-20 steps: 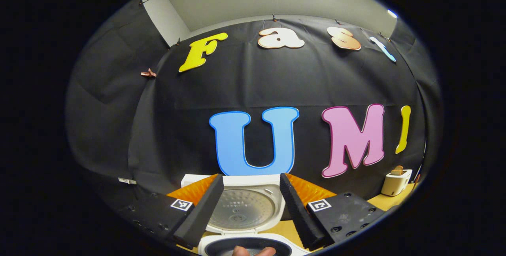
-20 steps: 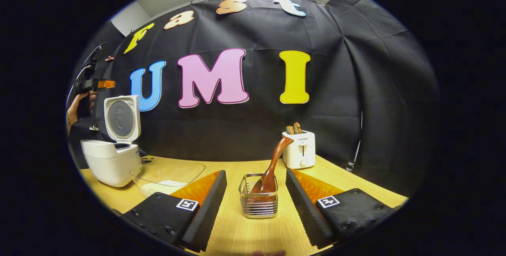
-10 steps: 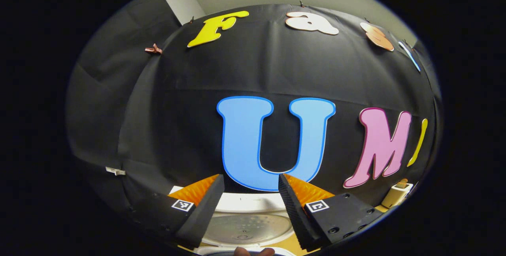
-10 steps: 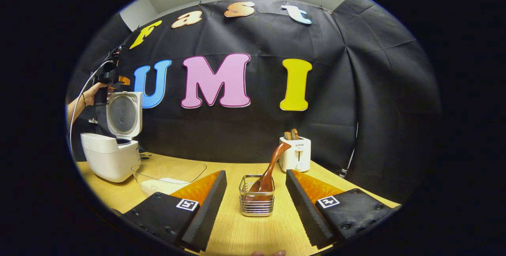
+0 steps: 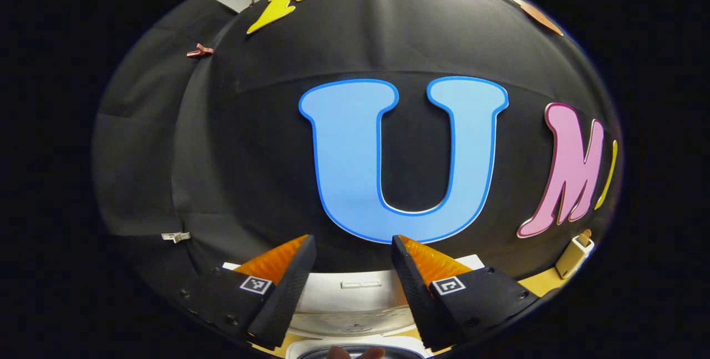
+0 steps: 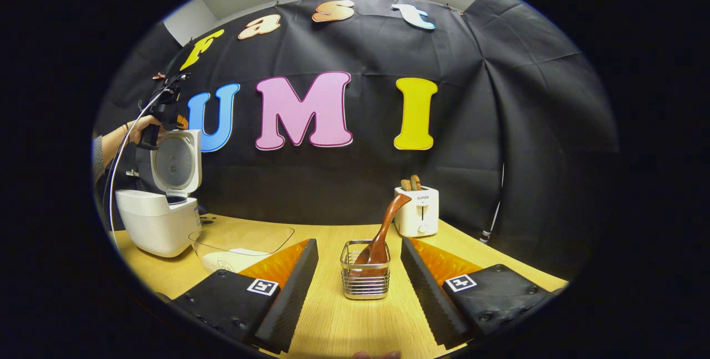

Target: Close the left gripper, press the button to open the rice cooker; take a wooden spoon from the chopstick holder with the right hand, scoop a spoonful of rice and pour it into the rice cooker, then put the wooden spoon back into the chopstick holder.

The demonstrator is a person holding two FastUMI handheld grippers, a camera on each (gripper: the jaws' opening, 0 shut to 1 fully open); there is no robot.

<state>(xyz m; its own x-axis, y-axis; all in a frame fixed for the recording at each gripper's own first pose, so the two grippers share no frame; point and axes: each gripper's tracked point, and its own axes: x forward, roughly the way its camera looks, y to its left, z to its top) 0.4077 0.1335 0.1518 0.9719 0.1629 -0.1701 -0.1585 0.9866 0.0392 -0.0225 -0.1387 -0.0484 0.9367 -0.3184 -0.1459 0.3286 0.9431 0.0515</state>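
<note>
The white rice cooker (image 6: pixel 158 226) stands at the table's left with its lid (image 6: pixel 176 162) upright and open. In the left gripper view my left gripper (image 5: pixel 352 262) is open and holds nothing, just above the lid's top edge (image 5: pixel 355 292), facing the wall. The right gripper view shows that left gripper (image 6: pixel 163 112) in a hand above the lid. My right gripper (image 6: pixel 358 245) is open, low over the table. Straight ahead of it, a wire chopstick holder (image 6: pixel 365 281) carries the wooden spoon (image 6: pixel 388 220), handle leaning right. A glass bowl (image 6: pixel 244 237) with rice sits beside the cooker.
A white toaster (image 6: pixel 419 212) with bread stands behind the holder near the wall, and also shows at the far right as the toaster (image 5: pixel 574 251). The wooden table (image 6: pixel 344 325) runs between my right fingers. A cable hangs from the left gripper beside the cooker.
My left gripper has risen and moved toward the wall, so the cooker lid has sunk to the bottom of its view. The right gripper has barely shifted in front of the holder.
</note>
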